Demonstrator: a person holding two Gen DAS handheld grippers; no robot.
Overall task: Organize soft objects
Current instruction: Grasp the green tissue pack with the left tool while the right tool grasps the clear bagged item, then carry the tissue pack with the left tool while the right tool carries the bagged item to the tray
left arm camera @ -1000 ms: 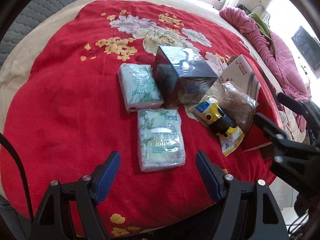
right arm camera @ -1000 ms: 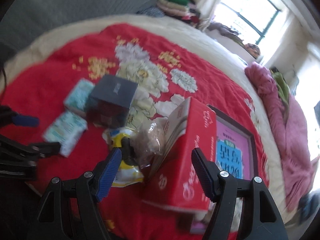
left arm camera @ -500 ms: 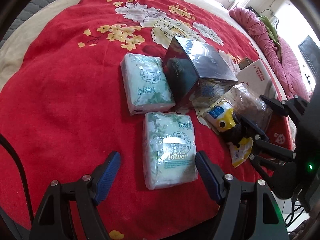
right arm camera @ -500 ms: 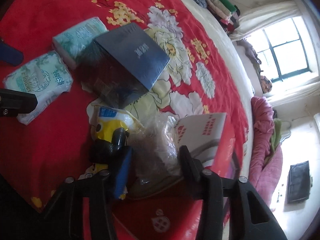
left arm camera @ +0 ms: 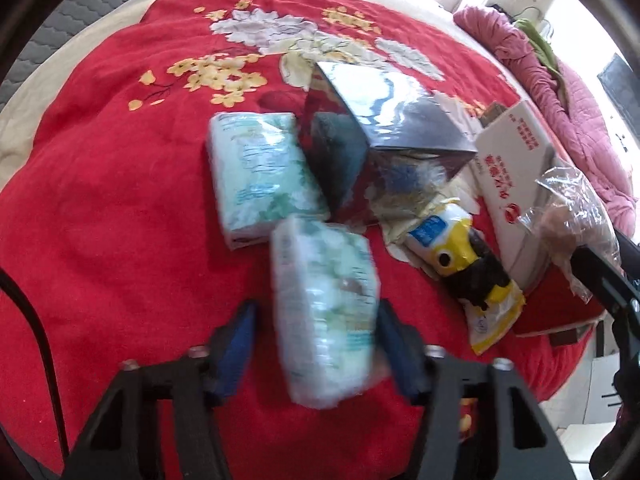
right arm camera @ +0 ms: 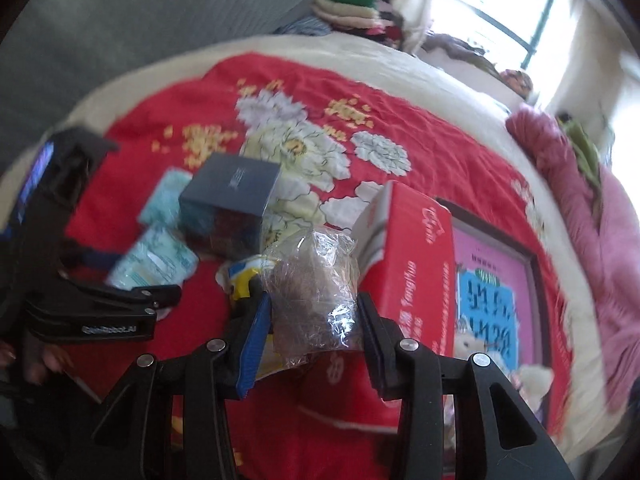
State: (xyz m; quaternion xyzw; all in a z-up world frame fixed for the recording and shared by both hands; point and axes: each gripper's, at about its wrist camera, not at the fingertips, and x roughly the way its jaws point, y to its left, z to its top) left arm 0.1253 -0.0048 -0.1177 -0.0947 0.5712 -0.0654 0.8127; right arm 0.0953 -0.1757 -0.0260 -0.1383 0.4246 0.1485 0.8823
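Against the frame a second back, my left gripper (left arm camera: 316, 344) has dropped closer over the near tissue pack (left arm camera: 326, 320), which now lies between its fingers instead of ahead of them. The jaws are closing; the right pad sits at the pack's edge, the left pad still shows a gap, and blur hides whether either presses. My right gripper (right arm camera: 314, 320), wide open a second ago around the red box (right arm camera: 412, 264), has narrowed and is still closing, now clamped on the clear plastic bag (right arm camera: 316, 284), which is raised before the box.

Containers: the clear bag holds a brownish mass I cannot identify. The dark box (left arm camera: 384, 136) is shut under glossy wrap. The red box stands tilted on the red blanket (left arm camera: 112, 208); its contents are hidden.

Places relative to the dark box: the far tissue pack (left arm camera: 260, 176) lies touching its left side; the near pack lies in front of it; the yellow packet (left arm camera: 464, 264) lies in front to its right, between it and the red box.

The right wrist view alone shows the pink picture book (right arm camera: 492, 292) beside the red box, the window, and a hand (right arm camera: 36, 364) under the left gripper. The left wrist view alone shows the yellow packet's full printed face.
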